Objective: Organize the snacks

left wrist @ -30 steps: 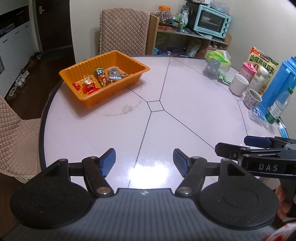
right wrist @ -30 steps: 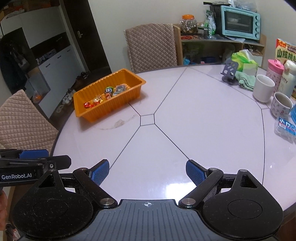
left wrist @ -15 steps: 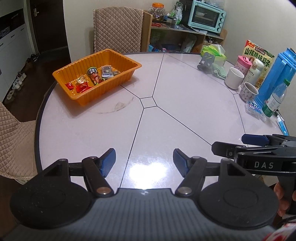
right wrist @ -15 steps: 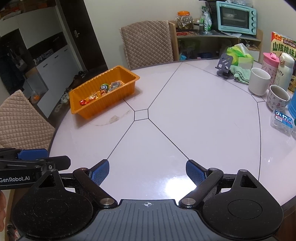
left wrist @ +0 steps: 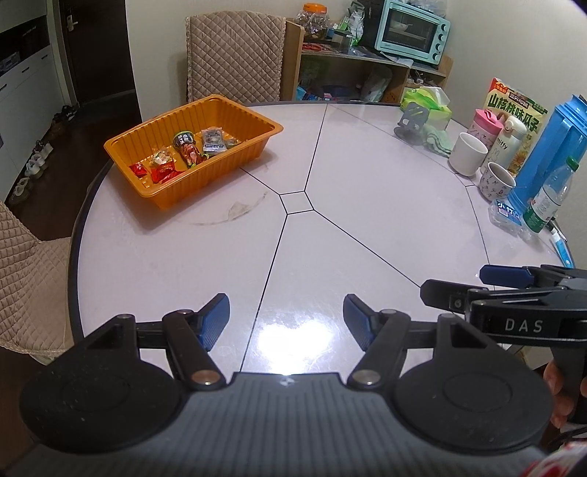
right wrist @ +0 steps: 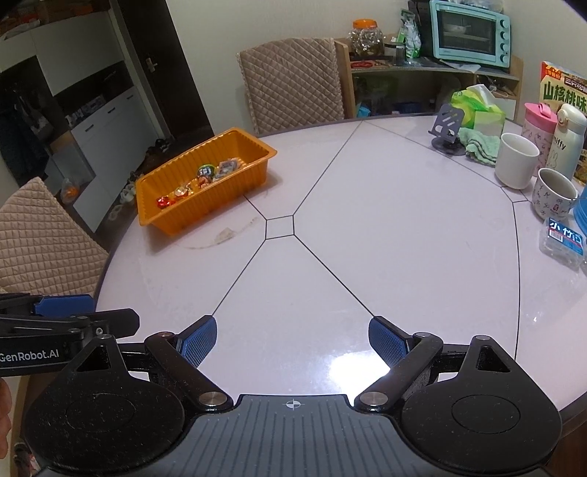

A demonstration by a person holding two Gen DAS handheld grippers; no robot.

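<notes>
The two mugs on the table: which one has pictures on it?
The smaller mug, nearer the table edge, has little printed figures. The taller mug behind it is plain white.

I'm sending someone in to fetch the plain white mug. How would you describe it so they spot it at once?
Start at the round table and look to its cluttered side, below the teal oven. The white mug stands just in front of the pink tumbler. It is taller than the patterned cup beside it and has no print at all.
</notes>
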